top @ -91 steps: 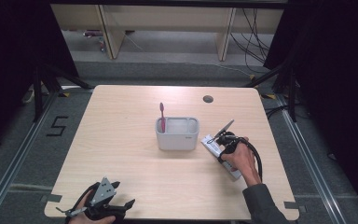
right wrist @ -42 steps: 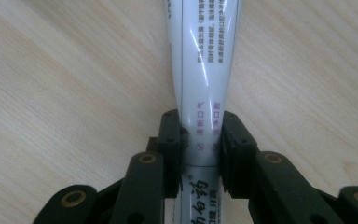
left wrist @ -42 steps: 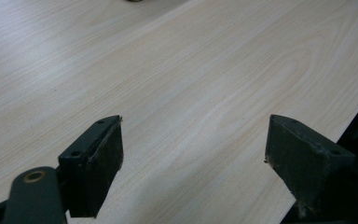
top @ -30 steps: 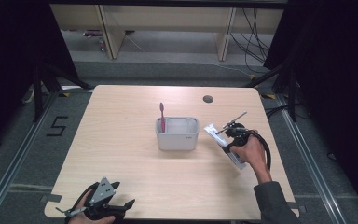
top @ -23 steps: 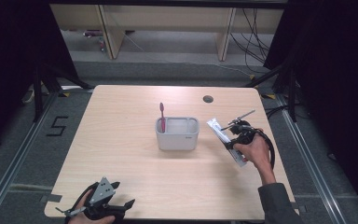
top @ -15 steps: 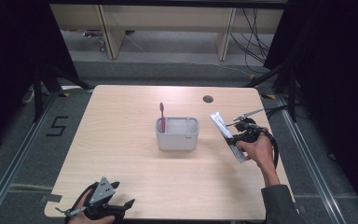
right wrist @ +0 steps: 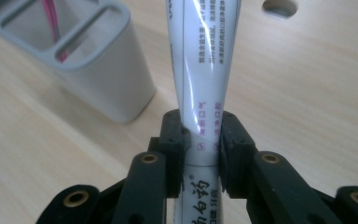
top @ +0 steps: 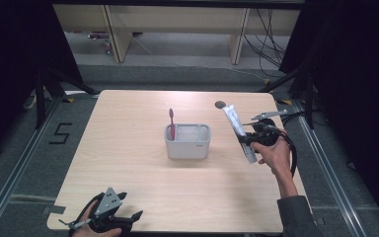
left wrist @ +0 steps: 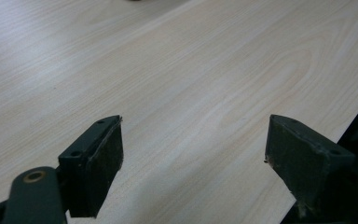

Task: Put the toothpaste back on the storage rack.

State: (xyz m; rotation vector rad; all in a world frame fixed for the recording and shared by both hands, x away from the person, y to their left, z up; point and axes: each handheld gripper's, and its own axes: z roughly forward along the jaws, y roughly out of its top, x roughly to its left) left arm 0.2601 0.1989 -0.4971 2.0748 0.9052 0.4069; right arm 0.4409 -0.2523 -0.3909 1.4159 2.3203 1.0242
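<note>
- Since three seconds ago the white toothpaste tube [top: 239, 132] has come up off the bench [top: 143, 192], where it lay flat just right of the organiser, and now it hangs in the air, tilted, with its upper end leaning toward the far left.
- In the right gripper view the tube [right wrist: 203, 88] runs straight up between the two black jaws, printed side toward the camera, and the pads pinch its lower part from both sides.
- So the right claw [top: 249, 140] is clamped on the tube, and the hand [top: 275, 155] that carries it has risen with it, right of the organiser and near the right edge of the bench.
- Just left of the tube stands the grey organiser [top: 188, 141], upright near the middle of the bench, apart from the tube; its divided top shows in the right gripper view [right wrist: 81, 65].
- One red toothbrush [top: 171, 123] stands upright in the organiser's left compartment.
- Beyond the tube, toward the far edge, sits a round cable hole [top: 220, 104] in the bench top.
- At the near left corner the left claw [top: 109, 217] rests low over the bench, unmoved since earlier; in the left gripper view its jaws stand wide apart with bare wood between them [left wrist: 193, 154].
</note>
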